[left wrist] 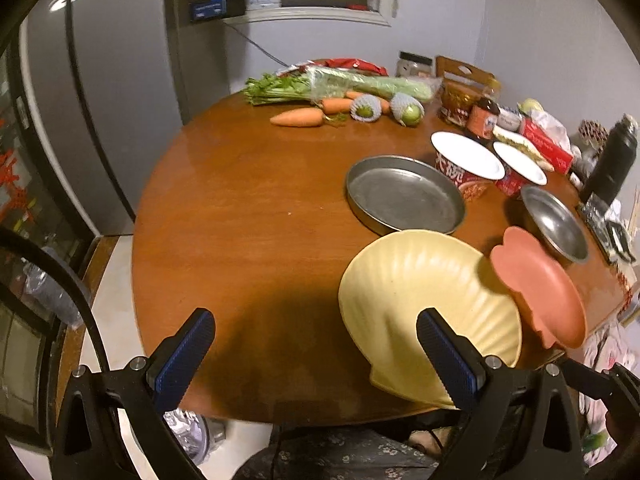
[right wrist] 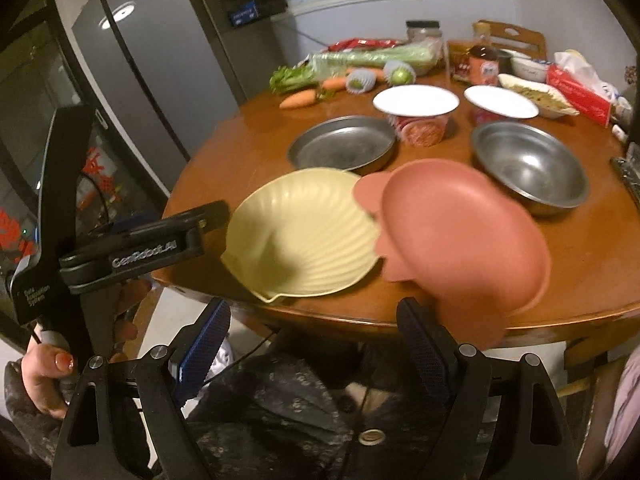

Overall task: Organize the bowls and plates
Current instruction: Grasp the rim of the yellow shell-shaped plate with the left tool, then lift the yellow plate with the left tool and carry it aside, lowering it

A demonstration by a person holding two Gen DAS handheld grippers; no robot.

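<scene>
A pale yellow shell-shaped plate [left wrist: 412, 296] [right wrist: 304, 232] lies near the front edge of the round wooden table [left wrist: 240, 208]. A pink plate [left wrist: 540, 288] [right wrist: 460, 236] sits tilted and blurred over its right rim and reaches past the table edge. Behind them are a flat metal pan [left wrist: 404, 196] [right wrist: 344, 146] and a steel bowl [left wrist: 556, 224] [right wrist: 528, 168]. My left gripper [left wrist: 316, 344] is open, its right finger in front of the yellow plate's near edge. My right gripper [right wrist: 312, 340] is open, with the pink plate's near edge by its right finger; whether they touch is unclear.
Two noodle cups with white lids [left wrist: 468, 156] [left wrist: 520, 164] stand behind the pan. Carrots [left wrist: 298, 117], celery [left wrist: 340, 84], jars, a red tissue box [left wrist: 548, 146] and a dark flask [left wrist: 612, 160] crowd the far and right side. A grey fridge [left wrist: 100, 100] stands to the left.
</scene>
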